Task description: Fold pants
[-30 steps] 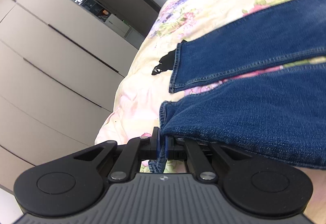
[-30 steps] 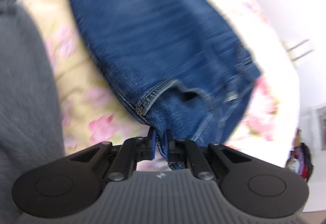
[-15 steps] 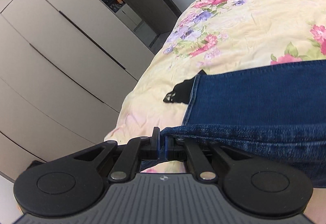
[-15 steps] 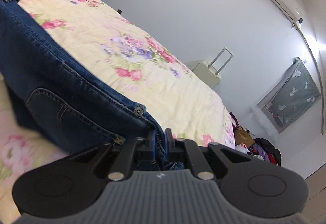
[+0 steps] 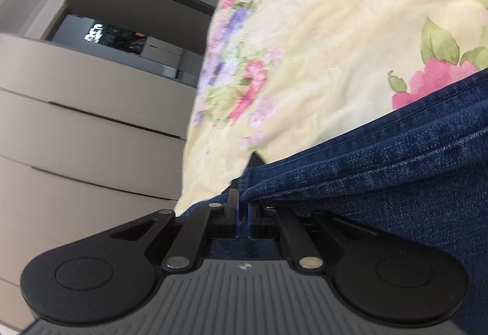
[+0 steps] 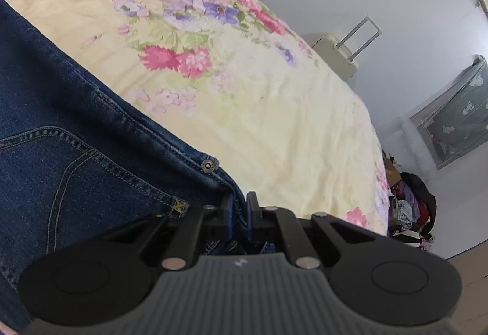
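Note:
Dark blue jeans (image 5: 396, 170) lie on a bed with a pale yellow floral cover (image 5: 320, 45). My left gripper (image 5: 242, 207) is shut on the hem end of a leg, and the denim runs off to the right in stacked layers. In the right wrist view the waist end of the jeans (image 6: 76, 152) fills the left side, with a back pocket and a rivet (image 6: 208, 165) showing. My right gripper (image 6: 240, 207) is shut on the waistband corner, low over the bed cover (image 6: 244, 91). Part of a black strap peeks out beyond the hem.
Beige wardrobe doors (image 5: 76, 136) and a dark doorway (image 5: 122, 39) stand to the left of the bed. A pale suitcase (image 6: 338, 54) with a raised handle, a grey patterned hanging (image 6: 457, 121) and a pile of clothes and bags (image 6: 408, 207) lie past the bed's right side.
Both grippers have carried the denim across the bed. The near leg now lies over the far one, and the gap of cover between them is gone. The right view swung from straight down to across the bed.

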